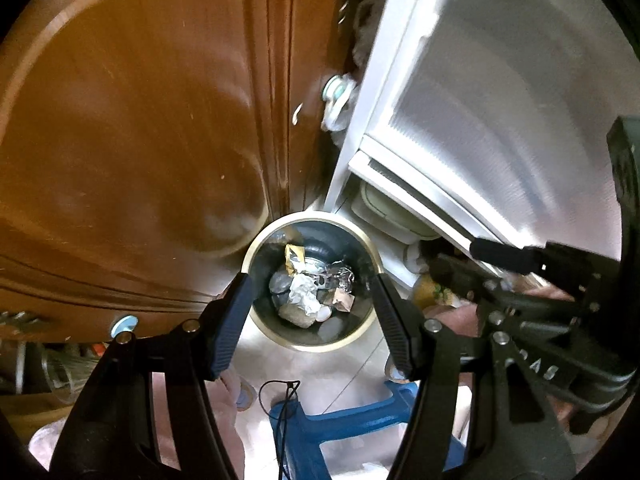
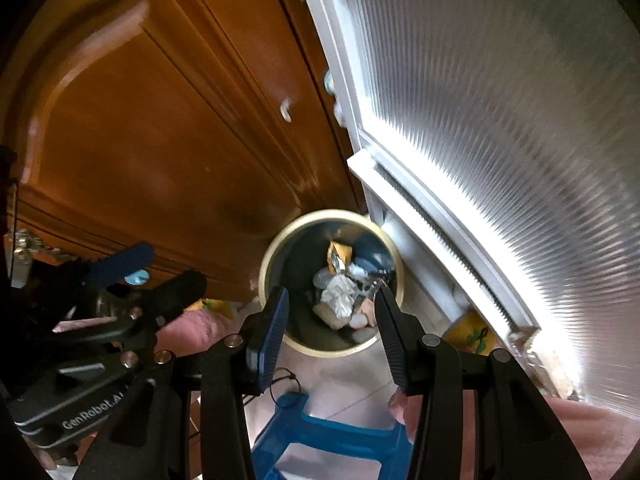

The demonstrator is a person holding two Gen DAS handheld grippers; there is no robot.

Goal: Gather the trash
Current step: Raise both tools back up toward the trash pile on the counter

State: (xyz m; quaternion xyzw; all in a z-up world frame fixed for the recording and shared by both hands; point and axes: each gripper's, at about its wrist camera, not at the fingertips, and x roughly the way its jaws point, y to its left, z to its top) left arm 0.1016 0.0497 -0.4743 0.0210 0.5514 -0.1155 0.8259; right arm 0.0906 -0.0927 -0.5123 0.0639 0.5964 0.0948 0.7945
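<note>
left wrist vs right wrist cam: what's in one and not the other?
Left wrist only: a clear cup at the lower left and a pale lidded box under the white frame.
Right wrist only: a yellow packet on the floor by the ribbed glass door.
Both: the gold-rimmed bin holding crumpled trash, the wooden door, the blue stool, and both grippers, left and right, open and empty.

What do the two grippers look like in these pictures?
Both are black frames with round silver bolts. The left gripper has two long dark blue ribbed fingers; so does the right gripper. White lettering "GenRobot.AI" is on the left gripper's body in the right wrist view. A black cable runs beside the right one.
</note>
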